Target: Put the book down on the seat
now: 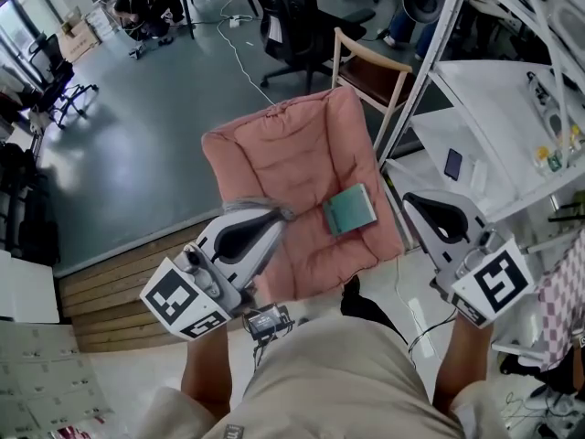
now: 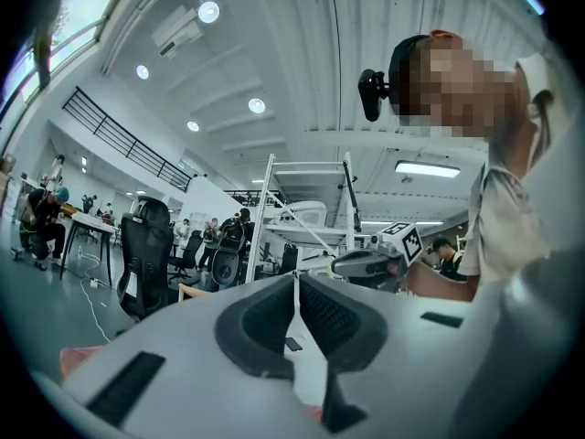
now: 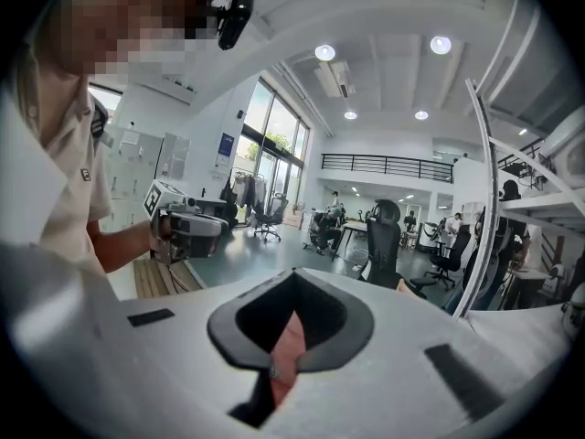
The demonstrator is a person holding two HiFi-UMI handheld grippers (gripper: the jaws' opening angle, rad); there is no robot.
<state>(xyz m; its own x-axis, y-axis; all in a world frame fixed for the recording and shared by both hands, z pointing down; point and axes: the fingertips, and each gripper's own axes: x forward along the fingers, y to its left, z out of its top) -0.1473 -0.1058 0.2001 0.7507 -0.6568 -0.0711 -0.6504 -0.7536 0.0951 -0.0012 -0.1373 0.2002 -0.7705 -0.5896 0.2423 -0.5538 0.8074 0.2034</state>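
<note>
A teal book [image 1: 349, 208] is lying flat on the pink cushion [image 1: 292, 154] covering the seat of a wooden chair [image 1: 366, 62]. It is resting on the cushion's right half, toward the edge nearest the person, who is standing in front of the chair and holding a gripper in each hand.

The left gripper [image 1: 277, 214] is hovering over the near left part of the cushion. Its jaws are pressed together with nothing between them, and its tip is pointing toward the book but staying clear of it. The right gripper [image 1: 413, 201] is hanging just past the cushion's right edge, beside the chair. Its jaws are likewise closed and empty, and in its own view only a sliver of pink is showing through the slot behind the pads. Neither gripper is touching the book.

On the person's right, a white shelving rack [image 1: 494, 108] is standing close against the chair, with a small dark flat object [image 1: 453, 164] lying on one of its shelves. Behind the chair, a black office chair [image 1: 292, 26] is sitting on the grey-green floor [image 1: 146, 135], where a white cable [image 1: 239, 58] is trailing across the room.
</note>
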